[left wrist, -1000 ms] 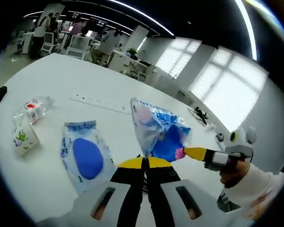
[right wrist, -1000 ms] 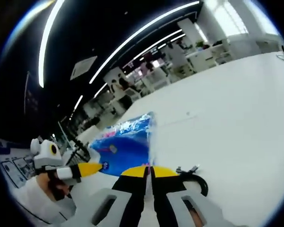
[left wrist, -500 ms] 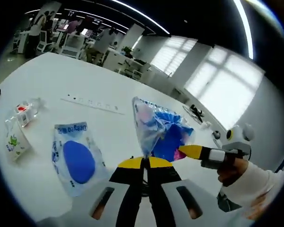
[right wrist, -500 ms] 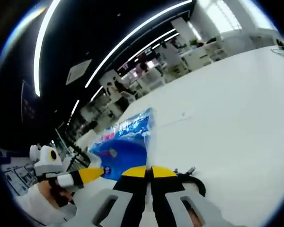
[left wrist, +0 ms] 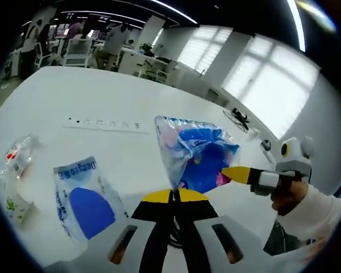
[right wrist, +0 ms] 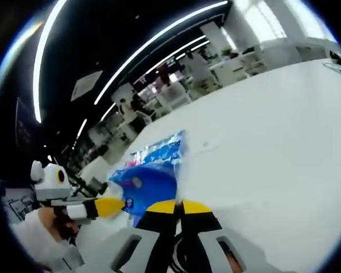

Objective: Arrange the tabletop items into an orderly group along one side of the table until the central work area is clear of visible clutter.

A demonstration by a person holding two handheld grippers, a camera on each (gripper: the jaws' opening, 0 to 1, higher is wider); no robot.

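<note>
1. Carrying the crinkly blue plastic packet (left wrist: 196, 153) clear of the white table (left wrist: 102, 102), both hand-held grippers pinch it.
2. To do this well, I judge both should travel together, keeping the film taut, then lower it beside the blue pouch (left wrist: 82, 199).
3. The left hand-held gripper (left wrist: 174, 196) clamps its lower corner; the right hand-held gripper (right wrist: 179, 206) grips another edge, the packet rising directly above each pair of pressed jaws.

— What's the room like?
— An open office: large bright windows (left wrist: 256, 79), long ceiling light strips (right wrist: 159, 40), a dark ceiling.
— And further back?
— White desks and chairs (left wrist: 79, 51) beyond the white table (left wrist: 102, 102).
</note>
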